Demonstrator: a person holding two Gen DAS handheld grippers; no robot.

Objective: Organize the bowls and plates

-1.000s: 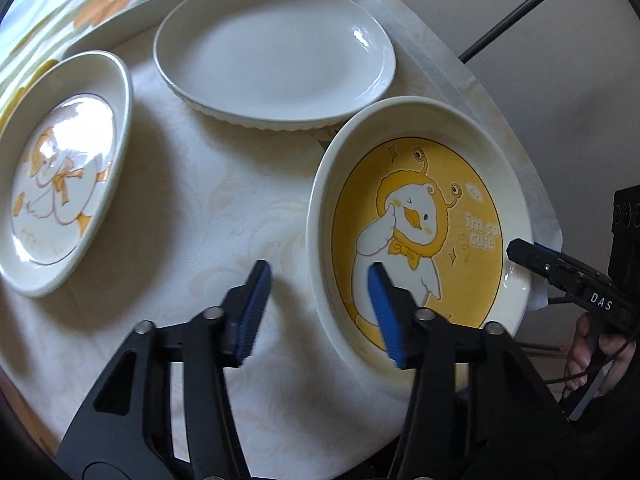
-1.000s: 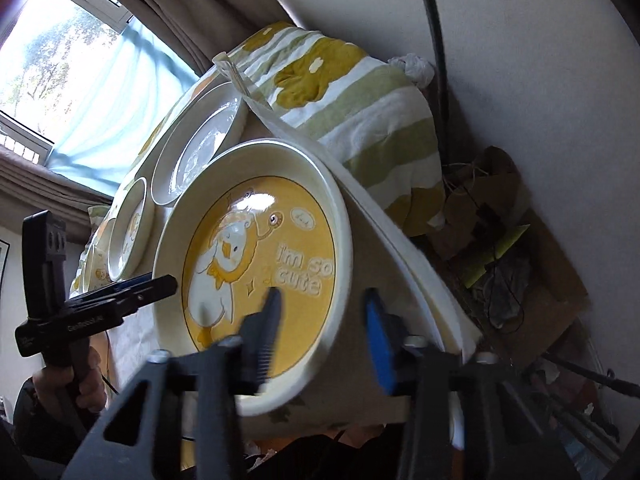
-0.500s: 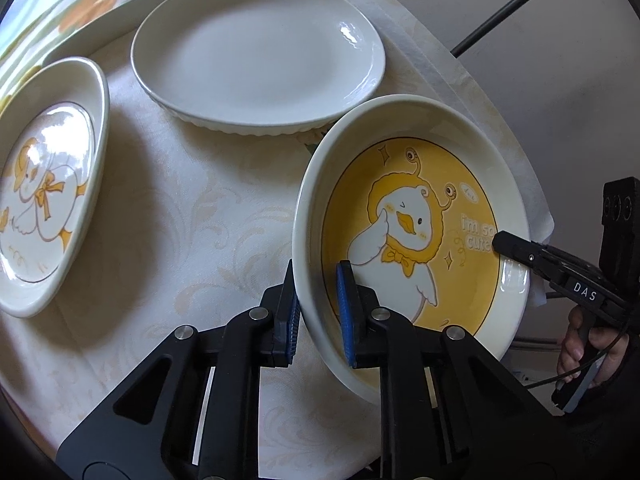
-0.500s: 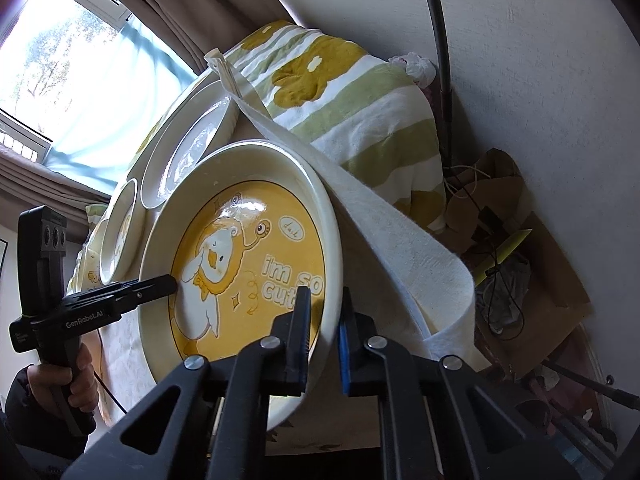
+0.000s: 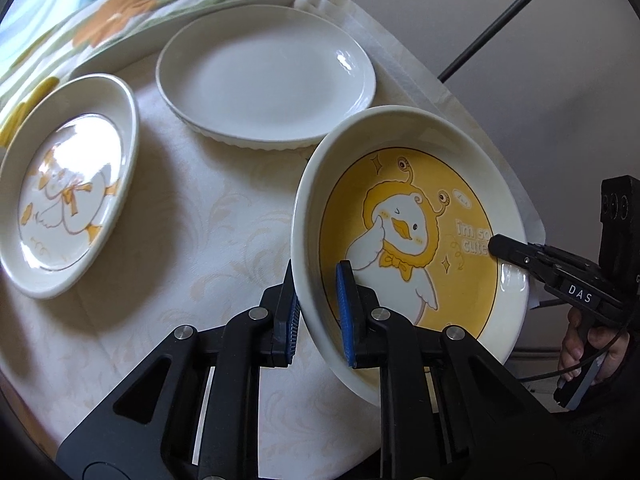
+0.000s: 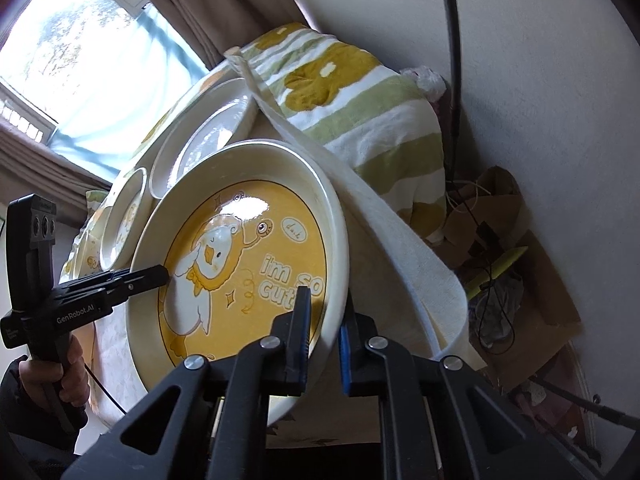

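Both grippers have gone from standing spread around the rim of the yellow duck bowl [image 5: 408,240] a second ago to clamping it from opposite sides.

Seen from the left wrist, the left gripper [image 5: 318,312] pinches the bowl's near wall, one blue pad outside and one inside. Earlier these jaws were wide apart with the rim only between them. The bowl now looks tilted, its left edge raised off the tablecloth [image 5: 192,208], where before it sat flat. Across the bowl, the right gripper [image 5: 516,254] bites the far rim, with a hand [image 5: 588,344] on its handle. A plain white plate [image 5: 266,76] sits behind, close to the bowl's rim, and a smaller duck plate [image 5: 68,204] lies well apart to the left; both rest untouched on the cloth.

Seen from the right wrist, the right gripper [image 6: 324,340] is pressed onto the bowl's [image 6: 248,264] right rim, a pad on either face; a second ago the pads stood clear of it. The left gripper [image 6: 152,276] holds the opposite edge.

With a two-sided hold made, the bowl seems ready to be lifted, probably toward one of the plates for stacking.
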